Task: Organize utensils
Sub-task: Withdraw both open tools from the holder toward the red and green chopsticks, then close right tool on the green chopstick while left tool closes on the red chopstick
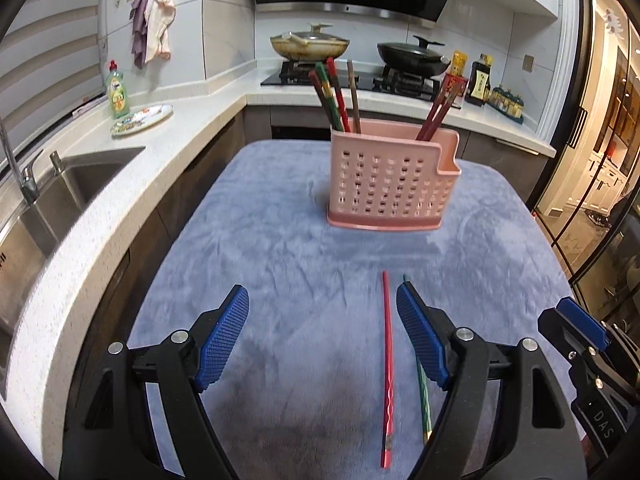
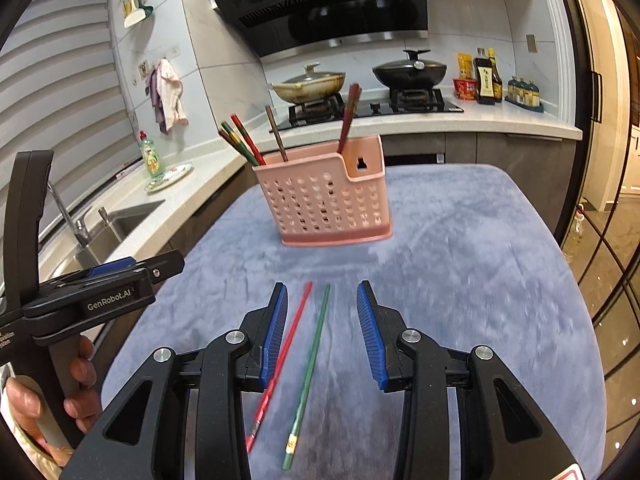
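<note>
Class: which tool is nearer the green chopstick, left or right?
Right. The right tool straddles the green chopstick; the left tool straddles the red chopstick beside it.

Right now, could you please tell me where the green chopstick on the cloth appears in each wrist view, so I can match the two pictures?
Left wrist view: the green chopstick lies low and right of centre, mostly hidden behind the left gripper's right finger, right of the red chopstick.
Right wrist view: green chopstick lies near bottom centre, fully visible between the right gripper's open fingers.
Shared landmark: the pink utensil holder beyond it.
</note>
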A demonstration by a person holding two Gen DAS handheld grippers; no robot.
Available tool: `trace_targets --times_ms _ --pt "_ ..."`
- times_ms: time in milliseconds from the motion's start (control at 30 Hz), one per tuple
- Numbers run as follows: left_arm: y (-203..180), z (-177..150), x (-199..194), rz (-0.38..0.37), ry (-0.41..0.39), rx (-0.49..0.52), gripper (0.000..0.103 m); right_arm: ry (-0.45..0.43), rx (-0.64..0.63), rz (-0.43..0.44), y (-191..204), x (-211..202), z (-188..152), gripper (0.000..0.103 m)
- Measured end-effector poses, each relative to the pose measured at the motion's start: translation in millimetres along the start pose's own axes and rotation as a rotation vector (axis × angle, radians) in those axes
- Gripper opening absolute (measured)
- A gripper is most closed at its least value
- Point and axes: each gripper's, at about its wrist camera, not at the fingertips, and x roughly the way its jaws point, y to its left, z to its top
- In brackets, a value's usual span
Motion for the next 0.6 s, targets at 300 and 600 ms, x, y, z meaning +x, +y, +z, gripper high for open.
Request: trace_targets --times_ms 300,600 --pt "-1.2 -38.4 18.6 0.02 0.083 0.015 0.073 0.098 0.027 -0.02 -9.5 16.2 -45.0 0.036" --pt "-3.1 -72.5 36.5 0.021 0.173 0.021 0.073 0.2 -0.011 -0.008 5.4 33.1 -85.1 0.036"
